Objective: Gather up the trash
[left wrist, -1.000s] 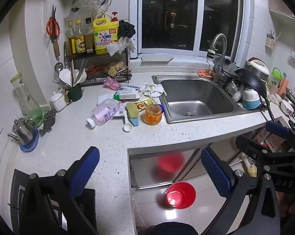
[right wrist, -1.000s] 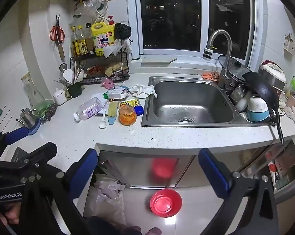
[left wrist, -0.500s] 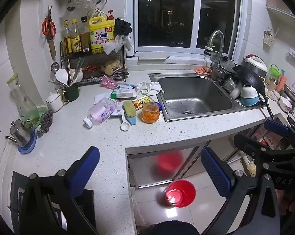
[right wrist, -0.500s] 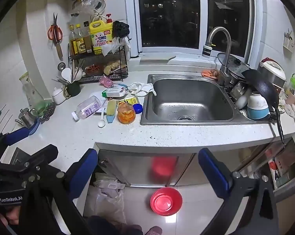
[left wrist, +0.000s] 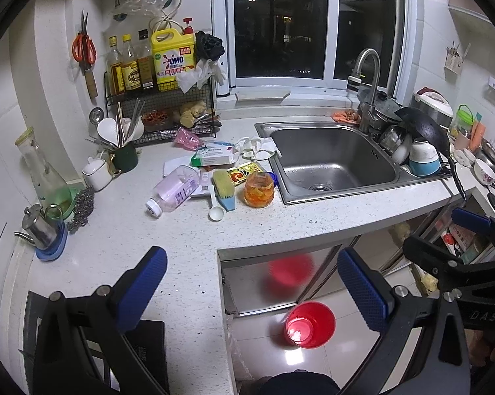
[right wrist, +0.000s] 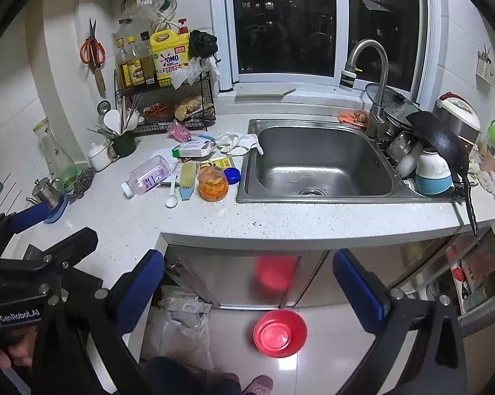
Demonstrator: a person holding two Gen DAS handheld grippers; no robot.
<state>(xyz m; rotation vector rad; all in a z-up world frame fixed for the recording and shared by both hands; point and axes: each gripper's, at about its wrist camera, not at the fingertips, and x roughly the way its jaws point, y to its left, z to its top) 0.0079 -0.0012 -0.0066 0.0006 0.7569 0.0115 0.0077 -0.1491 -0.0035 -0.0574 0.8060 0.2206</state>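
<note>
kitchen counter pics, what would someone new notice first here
The eye lands first on the clutter left of the stainless steel sink: a toppled clear plastic bottle with pink label, a glass jar of orange contents and a yellow-and-blue scrub brush on the white speckled countertop. Next comes the bright red plastic bin on the tiled floor below. Behind, a yellow detergent jug tops the black wire rack.

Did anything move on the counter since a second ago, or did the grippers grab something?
Nothing was grabbed or let go. Only the cameras drifted a little; the view of the counter shifts slightly. The left gripper and right gripper are both open and empty, as before. The pink bottle, orange jar, white spoon and red bucket on the floor lie where they were.
</note>
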